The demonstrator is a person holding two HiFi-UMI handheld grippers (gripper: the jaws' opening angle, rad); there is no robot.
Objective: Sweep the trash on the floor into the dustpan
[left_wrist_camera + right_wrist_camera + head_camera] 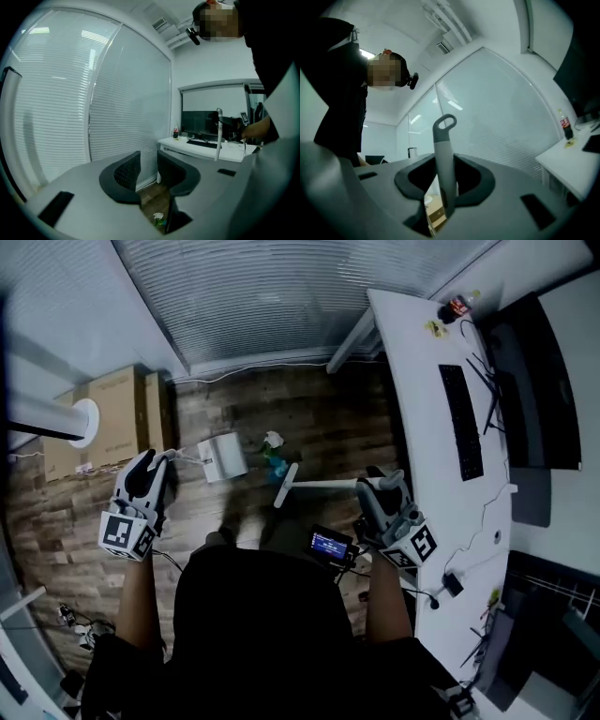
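A white dustpan [222,457] stands on the wood floor just right of my left gripper [159,457]. In the left gripper view that gripper [149,171] is open, with nothing between its jaws. Below them lie the trash, a crumpled white paper [158,216] and a green scrap [161,223]. In the head view the paper [273,439] and the green scrap [275,463] lie between the dustpan and the broom head [285,487]. My right gripper [375,486] is shut on the broom's handle [443,159], whose grey loop end stands up between the jaws.
Cardboard boxes [112,418] and a white round object [82,421] stand at the left. A white desk [422,381] with a keyboard [461,423], a monitor [534,381] and a bottle [457,307] runs along the right. Window blinds [281,296] close the far side. Cables [75,620] lie on the floor, lower left.
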